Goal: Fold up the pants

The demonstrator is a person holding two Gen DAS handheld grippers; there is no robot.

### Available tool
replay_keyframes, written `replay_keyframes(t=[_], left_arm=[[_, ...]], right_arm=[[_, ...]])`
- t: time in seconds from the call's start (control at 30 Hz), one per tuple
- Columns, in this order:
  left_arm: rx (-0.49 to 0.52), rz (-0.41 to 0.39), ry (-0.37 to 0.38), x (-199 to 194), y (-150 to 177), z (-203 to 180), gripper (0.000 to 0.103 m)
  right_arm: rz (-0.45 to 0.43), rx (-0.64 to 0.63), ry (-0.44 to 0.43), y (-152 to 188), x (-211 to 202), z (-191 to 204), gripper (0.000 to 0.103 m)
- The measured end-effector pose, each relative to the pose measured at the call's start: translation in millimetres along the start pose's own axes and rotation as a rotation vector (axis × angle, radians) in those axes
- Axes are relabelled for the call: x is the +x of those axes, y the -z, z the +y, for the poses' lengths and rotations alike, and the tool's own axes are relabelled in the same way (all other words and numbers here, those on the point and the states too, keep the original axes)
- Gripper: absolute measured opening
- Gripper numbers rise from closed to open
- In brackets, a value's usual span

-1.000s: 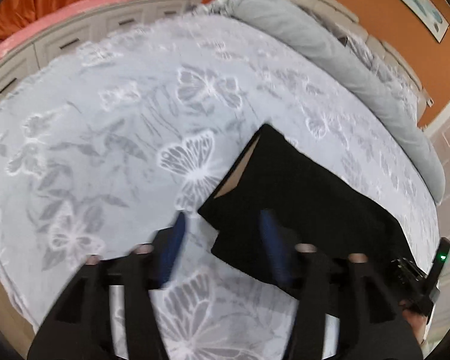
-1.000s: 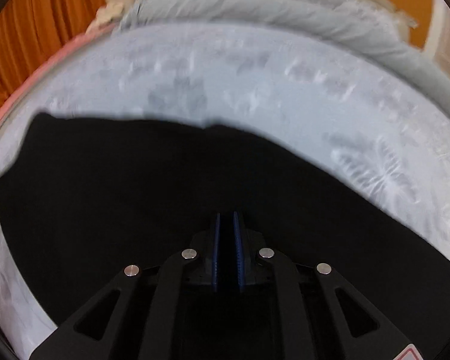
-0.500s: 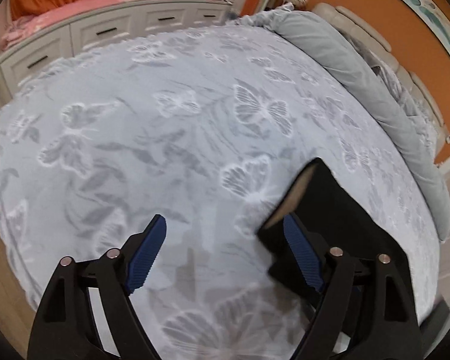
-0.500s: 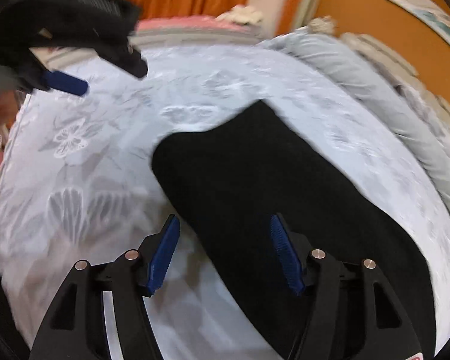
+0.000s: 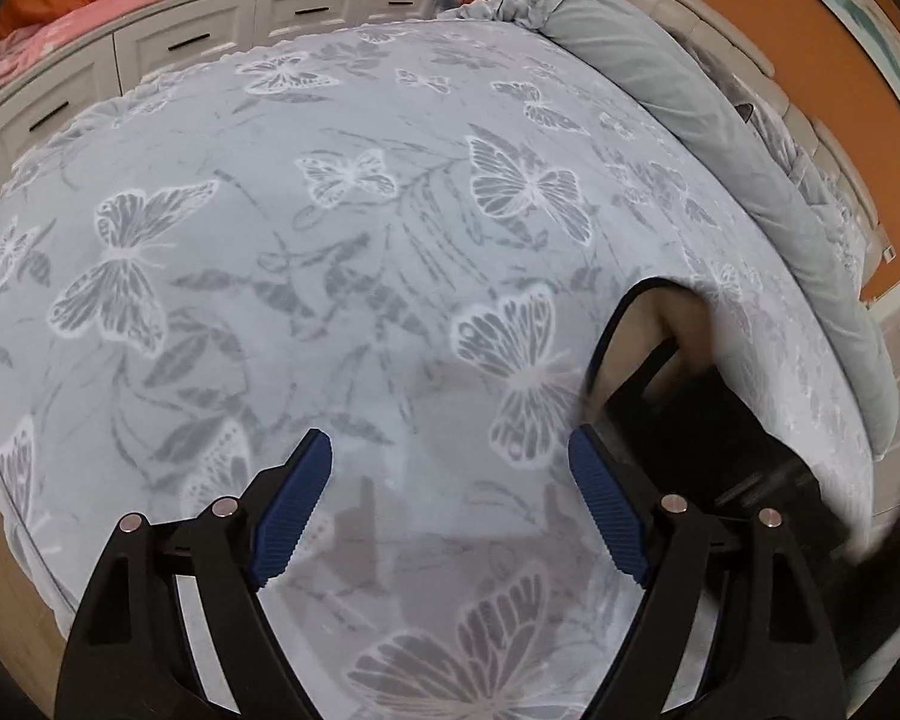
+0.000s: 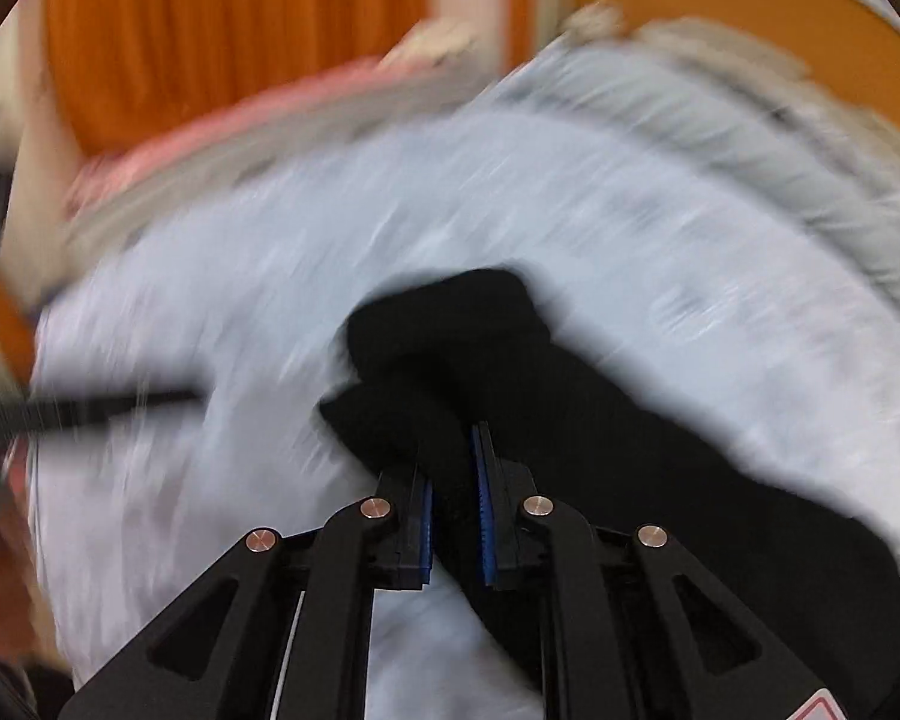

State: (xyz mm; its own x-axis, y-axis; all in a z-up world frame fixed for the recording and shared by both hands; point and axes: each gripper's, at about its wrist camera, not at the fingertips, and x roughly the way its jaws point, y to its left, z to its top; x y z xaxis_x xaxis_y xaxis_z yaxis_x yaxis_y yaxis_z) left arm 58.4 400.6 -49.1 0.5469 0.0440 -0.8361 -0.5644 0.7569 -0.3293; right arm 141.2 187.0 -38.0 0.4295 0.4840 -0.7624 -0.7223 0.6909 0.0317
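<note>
My left gripper point(image 5: 450, 474) hung wide open over the butterfly-print bedspread point(image 5: 342, 228), its blue pads point(image 5: 291, 510) well apart with nothing between them; the fabric under it was bare blanket, and the gripper's shadow fell on the cloth just ahead of the fingers. The black pants point(image 5: 720, 420) lay off to the right of that gripper on the bed, near its right finger — a top edge was lifted so that a pale tan inner lining showed beneath the dark hem; I could not tell whether the right finger touched the cloth. Beyond the bedspread a rolled grey duvet point(image 5: 720, 138) ran along the far right side, and white drawers point(image 5: 210, 30) with a pink cover on top stood past the bed's far-left edge, in front of an orange curtain.

My right gripper point(image 6: 453, 492) was closed on the pants point(image 6: 450, 348), a bunched fold of black cloth pinched between the blue pads point(image 6: 485, 516) and rising in a lump just ahead of the fingertips; the rest of the garment trailed away to the right across the pale bedspread point(image 6: 510, 210). That view was heavily smeared — details of the bed and the room behind it were not readable, though orange and pink bands showed at the top left.
</note>
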Motion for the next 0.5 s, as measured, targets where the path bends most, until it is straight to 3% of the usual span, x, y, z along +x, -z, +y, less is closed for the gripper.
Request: replay_keyframes(t=[0.1,0.2,0.4,0.43,0.47,0.5], left_arm=[[-0.029,-0.001,0.004,-1,-1,9,0.079],[-0.053,0.024,0.013,4,0,16,0.079],[-0.078,0.03,0.056,3,1,14,0.079],[-0.072,0.023,0.061,1,1,11,0.079],[-0.064,0.017,0.063,0,1,8,0.079],[-0.056,0.007,0.061,-2,1,6,0.079]], right_arm=[[0.041,0.004,-0.03,21,12,3,0.012],[0.009,0.131,-0.099,14,0,-27,0.009],[-0.257,0.159,0.063,-26,-66,-37,0.01],[-0.266,0.14,0.082,-26,-65,-31,0.012],[-0.241,0.113,0.083,-24,-55,-22,0.017],[-0.122,0.069,0.043,-16,-26,-6,0.023]])
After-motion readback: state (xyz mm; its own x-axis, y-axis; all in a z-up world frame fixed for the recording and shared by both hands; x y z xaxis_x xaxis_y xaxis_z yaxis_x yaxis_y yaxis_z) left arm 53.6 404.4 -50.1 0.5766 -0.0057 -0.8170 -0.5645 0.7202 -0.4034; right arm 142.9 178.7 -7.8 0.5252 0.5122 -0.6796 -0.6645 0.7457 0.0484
